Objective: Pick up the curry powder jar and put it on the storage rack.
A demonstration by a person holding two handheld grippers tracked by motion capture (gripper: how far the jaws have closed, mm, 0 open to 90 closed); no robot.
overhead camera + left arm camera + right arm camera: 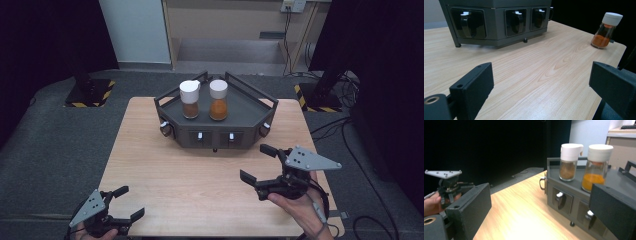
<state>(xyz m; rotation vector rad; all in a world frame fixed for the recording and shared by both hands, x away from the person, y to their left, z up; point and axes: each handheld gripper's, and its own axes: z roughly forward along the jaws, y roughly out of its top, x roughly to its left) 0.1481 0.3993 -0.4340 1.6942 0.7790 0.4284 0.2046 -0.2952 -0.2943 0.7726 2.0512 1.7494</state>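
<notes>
A dark grey rack stands at the table's far middle, with small handled drawers along its front. On its top stand two white-capped jars: one of brown powder and one of orange powder. My right gripper hovers open in front of the rack's right side with nothing between its jaws; its own view looks at both jars. My left gripper is open and empty at the near left corner. In the left gripper view an orange-powder jar stands on the table by the far right edge.
The light wooden table is bare between the rack and both grippers. Dark floor mat surrounds it, with black stands with yellow-striped bases behind and cables at the right. The left gripper shows far off in the right gripper view.
</notes>
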